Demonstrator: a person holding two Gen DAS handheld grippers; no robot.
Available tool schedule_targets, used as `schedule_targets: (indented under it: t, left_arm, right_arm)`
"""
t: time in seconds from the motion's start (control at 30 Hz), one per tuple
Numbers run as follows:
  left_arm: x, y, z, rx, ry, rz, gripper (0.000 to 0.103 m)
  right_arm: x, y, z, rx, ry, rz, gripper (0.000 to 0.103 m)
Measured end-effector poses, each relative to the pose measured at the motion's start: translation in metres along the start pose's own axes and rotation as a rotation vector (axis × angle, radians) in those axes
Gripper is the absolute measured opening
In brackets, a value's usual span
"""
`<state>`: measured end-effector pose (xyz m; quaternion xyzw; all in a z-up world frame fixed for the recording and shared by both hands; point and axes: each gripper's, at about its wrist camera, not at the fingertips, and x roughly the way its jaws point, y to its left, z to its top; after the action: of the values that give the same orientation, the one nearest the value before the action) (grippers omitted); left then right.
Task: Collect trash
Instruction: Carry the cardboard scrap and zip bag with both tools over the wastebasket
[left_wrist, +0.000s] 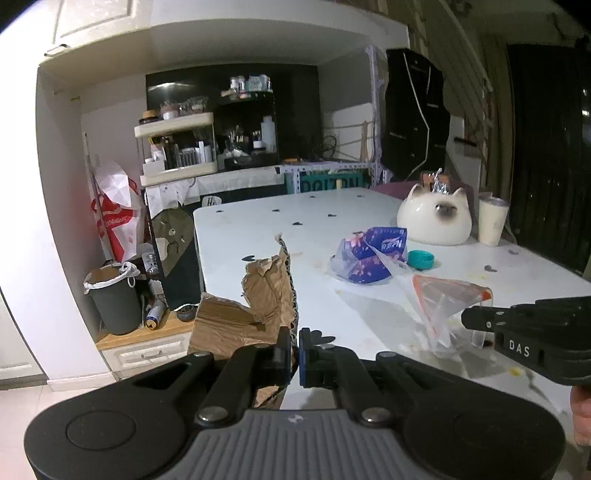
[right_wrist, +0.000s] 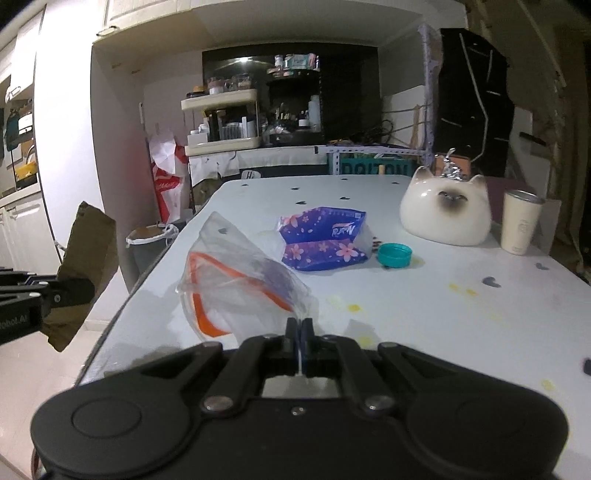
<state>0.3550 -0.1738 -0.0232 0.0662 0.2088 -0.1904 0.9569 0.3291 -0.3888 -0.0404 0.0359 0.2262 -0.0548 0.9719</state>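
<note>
My left gripper (left_wrist: 294, 345) is shut on a torn brown cardboard piece (left_wrist: 258, 299) and holds it off the table's left edge; it also shows in the right wrist view (right_wrist: 86, 254). My right gripper (right_wrist: 299, 330) is shut on a clear plastic bag with orange trim (right_wrist: 236, 291), lifted slightly at the table's near side; the bag shows in the left wrist view (left_wrist: 443, 299). A purple flowered tissue pack (right_wrist: 325, 240) and a teal bottle cap (right_wrist: 394, 254) lie on the white table (right_wrist: 443, 314).
A white cat-shaped ceramic (right_wrist: 445, 212) and a cream tumbler (right_wrist: 521, 221) stand at the table's far right. A dark lined trash bin (left_wrist: 112, 295) stands on the floor left of the table. Cluttered shelves (left_wrist: 177, 147) are behind.
</note>
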Motion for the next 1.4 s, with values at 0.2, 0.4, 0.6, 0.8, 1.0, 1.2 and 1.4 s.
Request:
schedule_targets:
  t: [0.2,0.4,0.6,0.8,1.0,1.2,1.4]
  left_arm:
    - [-0.034,0.013,-0.009,-0.073,-0.029,-0.025,0.004]
    - [-0.068,0.027,-0.016,-0.105,-0.051,-0.017,0.004]
    - [-0.095,0.047,-0.02,-0.119,-0.066,0.0,0.004]
    - [-0.114,0.076,-0.032,-0.138,-0.059,0.031,0.004]
    - [-0.127,0.117,-0.043,-0.17,-0.051,0.091,0.004]
    - [-0.132,0.158,-0.063,-0.208,-0.012,0.15,0.004]
    - [-0.118,0.193,-0.09,-0.261,0.066,0.167,0.004]
  right_arm:
    - [-0.042,0.012,-0.001,0.025,-0.035,0.003,0.001]
    - [-0.077,0.031,0.005,0.019,-0.078,0.009,0.001]
    - [-0.095,0.059,0.006,0.005,-0.091,0.036,0.001]
    - [-0.094,0.091,0.003,0.008,-0.076,0.086,0.001]
    - [-0.085,0.131,0.0,-0.006,-0.053,0.146,0.001]
    - [-0.062,0.176,-0.01,-0.012,0.014,0.232,0.001]
    - [-0.028,0.213,-0.03,-0.031,0.124,0.277,0.001]
